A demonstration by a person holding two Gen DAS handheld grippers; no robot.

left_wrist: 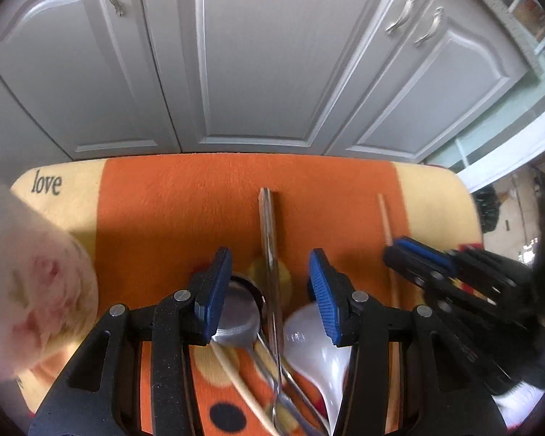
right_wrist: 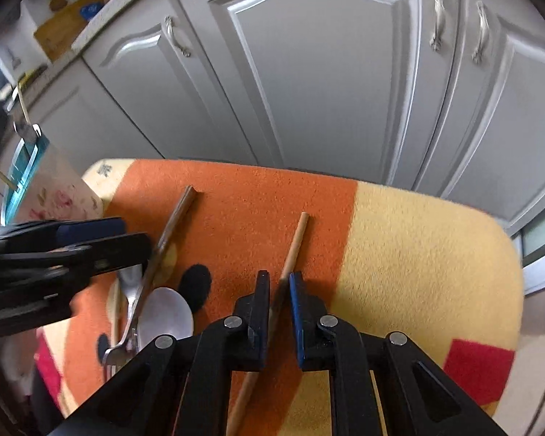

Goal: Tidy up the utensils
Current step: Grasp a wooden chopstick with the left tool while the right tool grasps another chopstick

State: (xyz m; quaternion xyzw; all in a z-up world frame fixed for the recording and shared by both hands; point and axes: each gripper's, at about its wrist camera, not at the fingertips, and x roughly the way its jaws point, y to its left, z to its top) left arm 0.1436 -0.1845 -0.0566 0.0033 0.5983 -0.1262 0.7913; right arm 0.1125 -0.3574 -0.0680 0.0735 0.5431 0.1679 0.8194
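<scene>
Utensils lie on an orange and yellow cloth [left_wrist: 185, 200]. My left gripper [left_wrist: 270, 290] is open, its jaws either side of a long metal utensil handle [left_wrist: 269, 225], above a metal spoon [left_wrist: 236, 312] and a white spoon [left_wrist: 309, 341]. My right gripper [right_wrist: 279, 290] is shut on a wooden chopstick [right_wrist: 296, 239] that lies on the cloth [right_wrist: 418, 254]. The right gripper shows in the left wrist view [left_wrist: 418, 254]. The left gripper shows at the left of the right wrist view [right_wrist: 91, 243], over the metal spoon [right_wrist: 130, 290] and white spoon [right_wrist: 167, 314].
A white floral container [left_wrist: 36, 290] stands at the cloth's left; it also shows in the right wrist view [right_wrist: 58, 196]. Grey cabinet doors [left_wrist: 272, 54] stand behind the cloth. Another thin wooden stick [left_wrist: 232, 370] lies under the left gripper.
</scene>
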